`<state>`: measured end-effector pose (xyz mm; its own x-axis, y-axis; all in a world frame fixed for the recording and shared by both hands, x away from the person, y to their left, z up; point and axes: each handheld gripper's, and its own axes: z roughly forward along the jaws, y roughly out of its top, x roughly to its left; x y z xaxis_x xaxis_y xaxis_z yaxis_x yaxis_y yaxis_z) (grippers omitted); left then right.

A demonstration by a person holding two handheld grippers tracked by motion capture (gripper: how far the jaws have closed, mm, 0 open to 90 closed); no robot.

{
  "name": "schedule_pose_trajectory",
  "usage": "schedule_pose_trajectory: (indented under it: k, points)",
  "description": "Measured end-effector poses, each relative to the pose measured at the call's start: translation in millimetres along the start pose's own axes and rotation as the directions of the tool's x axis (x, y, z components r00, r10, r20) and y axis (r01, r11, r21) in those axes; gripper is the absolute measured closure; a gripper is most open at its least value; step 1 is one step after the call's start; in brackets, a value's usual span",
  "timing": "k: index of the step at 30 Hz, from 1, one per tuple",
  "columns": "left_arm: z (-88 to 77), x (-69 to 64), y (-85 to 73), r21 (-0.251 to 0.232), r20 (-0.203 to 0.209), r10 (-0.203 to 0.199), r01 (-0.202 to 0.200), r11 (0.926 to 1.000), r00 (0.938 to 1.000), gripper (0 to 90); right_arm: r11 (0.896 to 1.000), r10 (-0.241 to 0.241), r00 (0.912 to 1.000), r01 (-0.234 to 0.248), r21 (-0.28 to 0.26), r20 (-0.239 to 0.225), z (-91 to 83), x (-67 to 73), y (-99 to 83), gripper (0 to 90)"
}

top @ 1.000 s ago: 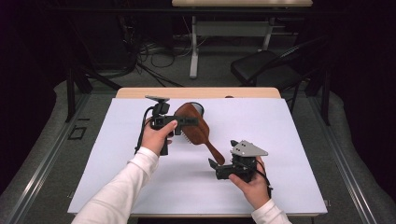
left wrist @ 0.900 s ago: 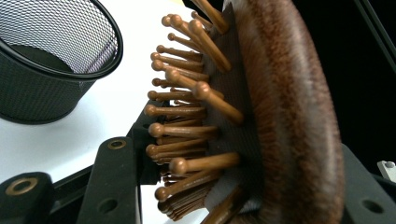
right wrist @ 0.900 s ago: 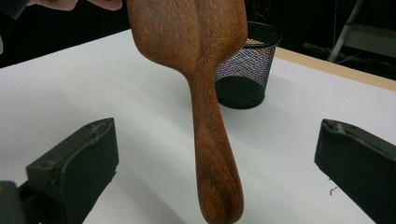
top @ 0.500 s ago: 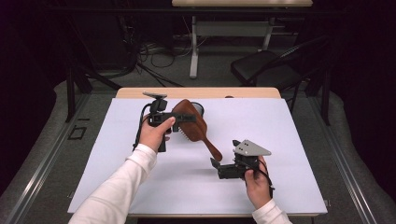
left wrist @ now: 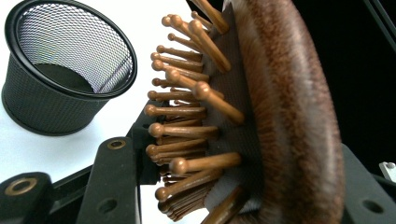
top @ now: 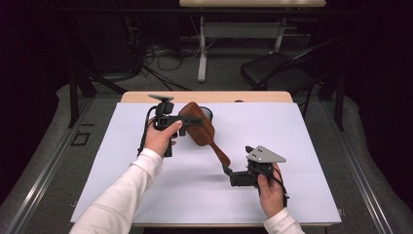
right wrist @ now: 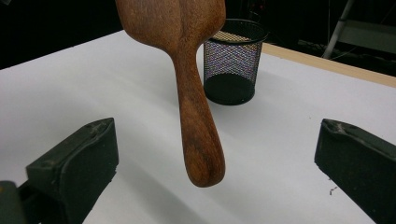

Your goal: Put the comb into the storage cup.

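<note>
Right gripper [top: 228, 170]: jaws spread wide, empty, low over the white table cover [top: 302, 141], hand behind it. Left gripper [top: 197, 121]: jaws clamp the head of the brown wooden paddle hairbrush [top: 208, 134], lifted, handle slanting toward the right gripper. Black mesh cup [right wrist: 232, 63] stands beyond.

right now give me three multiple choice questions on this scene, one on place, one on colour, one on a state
1. Where is the mesh cup?
A. on the table behind the hairbrush
B. on the floor
C. in the right gripper

2. What colour is the hairbrush?
A. blue
B. brown
C. white

3. The left gripper is:
A. open and empty
B. lying on the table
C. shut on the hairbrush's head

Answers:
1 A, the right gripper view shows it standing beyond the handle.
2 B, brown wood throughout.
3 C, its fingers clamp the bristled head, while the right gripper is open.
</note>
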<state>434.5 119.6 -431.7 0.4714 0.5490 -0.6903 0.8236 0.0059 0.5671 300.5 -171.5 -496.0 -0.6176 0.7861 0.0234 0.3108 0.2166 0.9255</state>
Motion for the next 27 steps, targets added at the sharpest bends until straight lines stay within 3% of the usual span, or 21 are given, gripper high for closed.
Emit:
schedule_pose_trajectory:
  k: [27]
  points:
    - [-5.7, -5.9, 12.9, -0.011, -0.022, 0.017, -0.018, 0.9998, 0.9996, 49.0, 0.999, 0.041, 0.9987, -0.04, -0.012, 0.03, -4.4, -8.5, 1.6, 0.0]
